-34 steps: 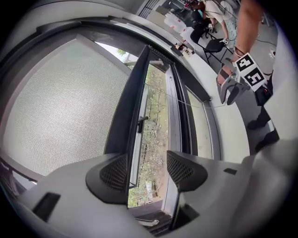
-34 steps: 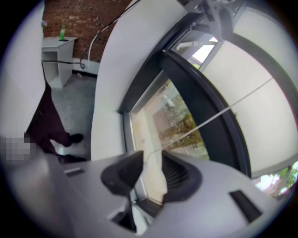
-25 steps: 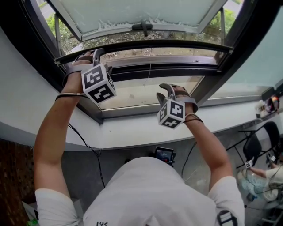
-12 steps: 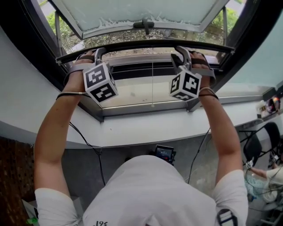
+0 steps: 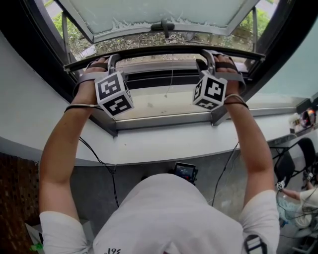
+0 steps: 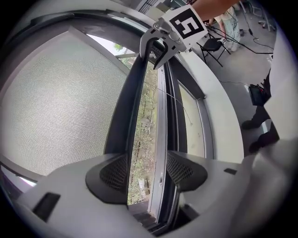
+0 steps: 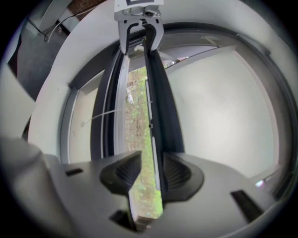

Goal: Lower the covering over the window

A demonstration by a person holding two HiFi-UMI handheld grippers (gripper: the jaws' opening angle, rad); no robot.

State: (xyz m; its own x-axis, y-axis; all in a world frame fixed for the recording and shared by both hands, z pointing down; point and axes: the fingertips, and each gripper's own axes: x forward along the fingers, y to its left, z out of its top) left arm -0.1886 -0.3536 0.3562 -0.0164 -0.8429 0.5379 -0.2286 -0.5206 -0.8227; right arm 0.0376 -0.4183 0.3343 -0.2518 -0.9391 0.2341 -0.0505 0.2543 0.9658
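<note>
While the covering seems rolled away above, its dark bar sits high along the top edge of the window, and both grippers reach up to it, 1 near each end. The bar's long axis runs level from side to side, so neither hand is nearer. The pull would have to go straight down toward the white sill.

The left gripper has its jaws apart astride the bar, which lies along 1 pad with greenery showing in the gap. The right gripper has just been closing its jaws. The bar stands between them, but a strip of daylight shows no clamp yet.

A thin cord hangs mid-window, and the pane swings outward. Below are a grey floor and a black chair.
</note>
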